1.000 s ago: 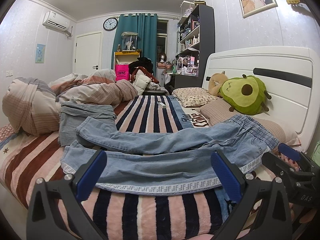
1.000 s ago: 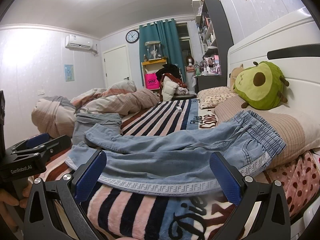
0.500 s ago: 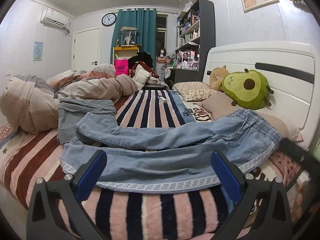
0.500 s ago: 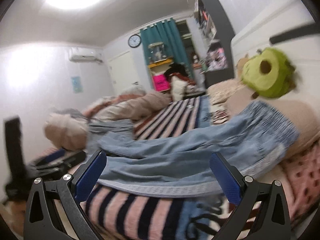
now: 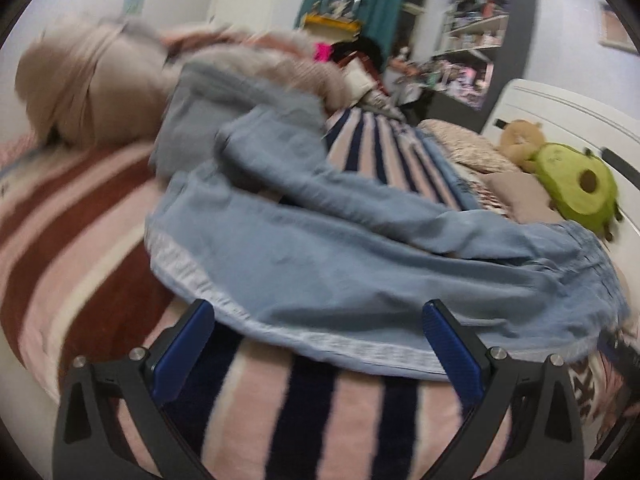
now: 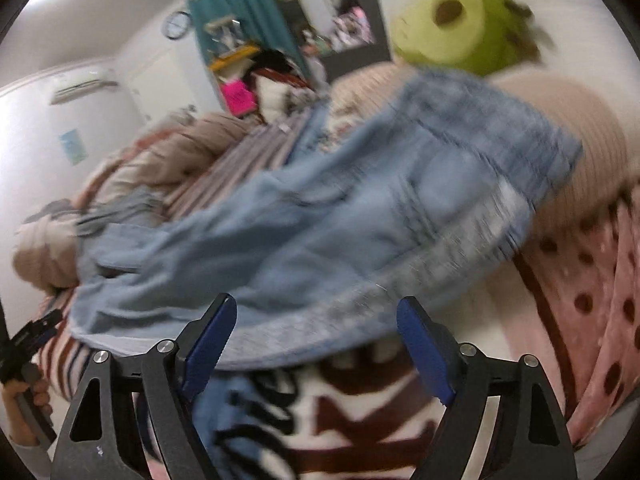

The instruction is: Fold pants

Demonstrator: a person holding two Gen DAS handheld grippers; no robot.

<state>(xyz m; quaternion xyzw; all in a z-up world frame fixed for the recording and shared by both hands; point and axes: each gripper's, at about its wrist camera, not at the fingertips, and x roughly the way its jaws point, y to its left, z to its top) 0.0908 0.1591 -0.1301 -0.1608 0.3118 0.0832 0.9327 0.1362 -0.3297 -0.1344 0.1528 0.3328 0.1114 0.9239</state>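
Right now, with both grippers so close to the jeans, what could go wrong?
1. The upper leg of the jeans lies crooked across the lower one, so folding now might trap a twist.
2. The waistband rests against the pillow under the avocado plush; lifting there may tumble the toy.
3. Both open grippers, left gripper and right gripper, could pinch the striped blanket too.

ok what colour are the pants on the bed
Light blue denim pants with a paler band along the side seam, clearest in the left wrist view.

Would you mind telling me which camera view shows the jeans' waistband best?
The right wrist view: the waistband lies large and near, draped on the beige pillow, though blurred. The left wrist view shows it small at the far right.
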